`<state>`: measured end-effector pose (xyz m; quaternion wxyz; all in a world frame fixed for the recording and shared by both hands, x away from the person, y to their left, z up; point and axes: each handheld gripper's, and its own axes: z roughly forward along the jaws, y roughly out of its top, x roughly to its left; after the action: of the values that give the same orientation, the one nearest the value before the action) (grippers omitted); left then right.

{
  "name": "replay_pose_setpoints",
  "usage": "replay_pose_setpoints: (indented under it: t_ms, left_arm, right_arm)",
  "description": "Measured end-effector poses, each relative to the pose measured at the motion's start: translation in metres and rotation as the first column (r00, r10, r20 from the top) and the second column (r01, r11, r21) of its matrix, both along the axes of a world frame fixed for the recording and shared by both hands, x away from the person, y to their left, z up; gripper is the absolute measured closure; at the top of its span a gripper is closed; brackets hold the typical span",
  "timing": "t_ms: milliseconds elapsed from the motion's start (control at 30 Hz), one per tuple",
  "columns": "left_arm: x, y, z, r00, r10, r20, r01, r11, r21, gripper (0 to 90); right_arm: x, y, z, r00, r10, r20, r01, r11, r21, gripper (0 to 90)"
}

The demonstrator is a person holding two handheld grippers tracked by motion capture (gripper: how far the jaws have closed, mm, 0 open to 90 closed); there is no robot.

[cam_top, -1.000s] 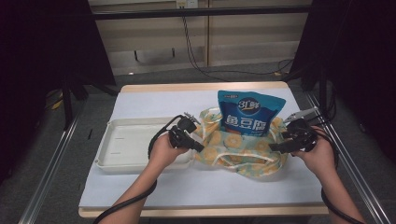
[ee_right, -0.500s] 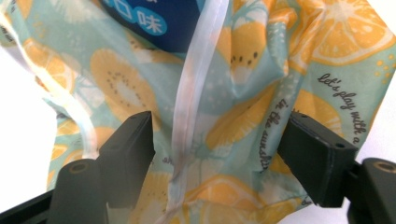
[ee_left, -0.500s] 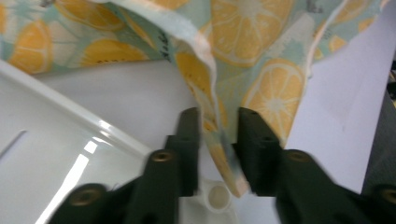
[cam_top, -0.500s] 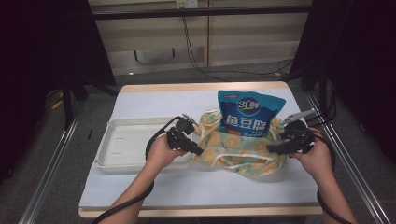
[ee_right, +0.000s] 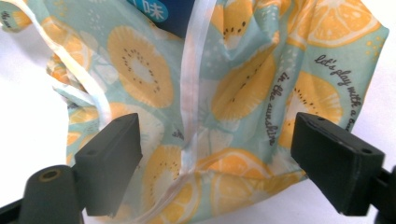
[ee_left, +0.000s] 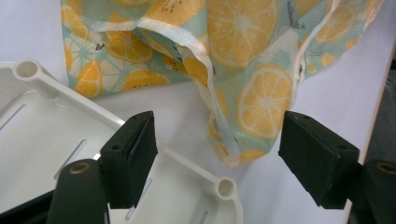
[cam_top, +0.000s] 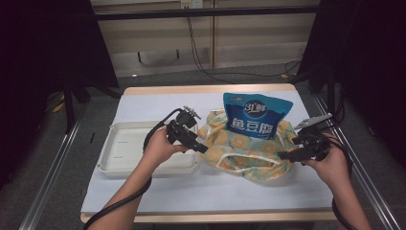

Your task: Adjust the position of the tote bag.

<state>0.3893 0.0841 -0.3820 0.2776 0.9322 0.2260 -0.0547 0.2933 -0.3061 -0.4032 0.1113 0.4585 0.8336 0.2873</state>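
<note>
I see the bag (cam_top: pixel 249 153) as a soft cloth sack, pale teal with orange and lemon slices printed on it, white piping along its seams and loose white handles. It lies crumpled on the white desk (cam_top: pixel 215 191), just beside the right edge of the tray (cam_top: pixel 115 163). A blue snack pouch (cam_top: pixel 253 117) stands partly inside the bag's mouth, its upper half sticking out at the far side. The tray is a shallow white plastic one with slots in its floor, and I see nothing lying in it.

My left tool (cam_top: pixel 198 146) hangs above the tray's right edge beside the bag; its jaws have just been opening and now stand wide apart, with the bag's hem beyond them but not pinched. A second ago that tool sat lower, against the cloth. My right tool (cam_top: pixel 287 155), at the bag's right side, has also just been opening, and its pads (ee_right: pixel 109 161) stand clear of the cloth.
</note>
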Motion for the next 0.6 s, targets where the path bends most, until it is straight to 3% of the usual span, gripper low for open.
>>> replay_pose_setpoints:
  t_ms: [200,500,533,567,600]
  left_arm:
    - [0.003,0.001,0.012,0.9999,0.009,0.006,-0.009,1.0,-0.003,16.6]
    - [0.007,-0.004,0.019,0.9999,-0.007,0.008,0.007,0.9998,-0.017,10.9]
    - [0.003,-0.006,0.018,0.999,0.045,-0.003,-0.045,0.9971,-0.061,10.1]
    - [0.007,-0.004,0.021,0.9997,-0.016,0.017,0.016,0.9997,-0.018,9.5]
    - [0.008,-0.004,0.023,0.9997,-0.021,0.012,0.021,0.9998,-0.007,9.2]
  right_arm:
    - [-0.008,-0.002,-0.002,0.9999,-0.011,-0.003,0.011,1.0,0.008,12.3]
    - [-0.012,-0.003,0.004,0.9999,-0.013,0.003,0.013,1.0,0.02,8.3]
    - [-0.012,-0.005,0.004,0.9998,-0.016,0.007,0.016,0.999,0.03,7.9]
    - [-0.013,-0.006,0.005,0.9998,-0.017,0.004,0.017,0.999,0.04,7.5]
    - [-0.013,-0.008,0.005,0.9998,-0.016,0.011,0.015,0.999,0.042,7.0]
